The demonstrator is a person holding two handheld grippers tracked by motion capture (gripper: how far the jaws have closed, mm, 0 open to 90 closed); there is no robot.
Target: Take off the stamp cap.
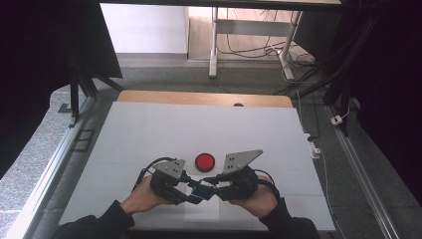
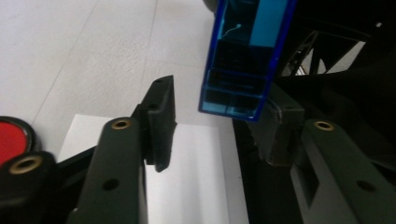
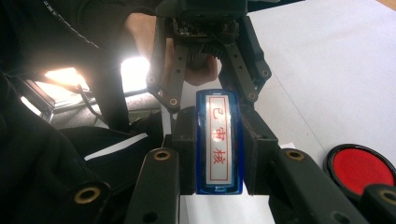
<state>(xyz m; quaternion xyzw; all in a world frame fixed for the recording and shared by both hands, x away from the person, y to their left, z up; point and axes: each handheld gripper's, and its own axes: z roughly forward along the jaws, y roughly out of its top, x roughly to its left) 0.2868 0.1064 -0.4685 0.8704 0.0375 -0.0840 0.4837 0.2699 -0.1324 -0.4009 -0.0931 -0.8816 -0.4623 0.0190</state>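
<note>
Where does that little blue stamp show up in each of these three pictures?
High view: the blue stamp sits low at centre, between the two hand-held grippers.
Left gripper view: it hangs at top centre-right, its end between the jaws.
Right gripper view: dead centre, red characters facing the camera, pinched by the right hand-held gripper.
Shared landmark: the red ink pad.

The stamp (image 1: 202, 190) hangs between the left tool (image 1: 191, 193) and the right tool (image 1: 211, 186), above a paper sheet (image 1: 201, 215) at the worktop's (image 1: 149, 129) near edge. The ink pad (image 1: 205, 162) lies just behind them, on the worktop.
</note>
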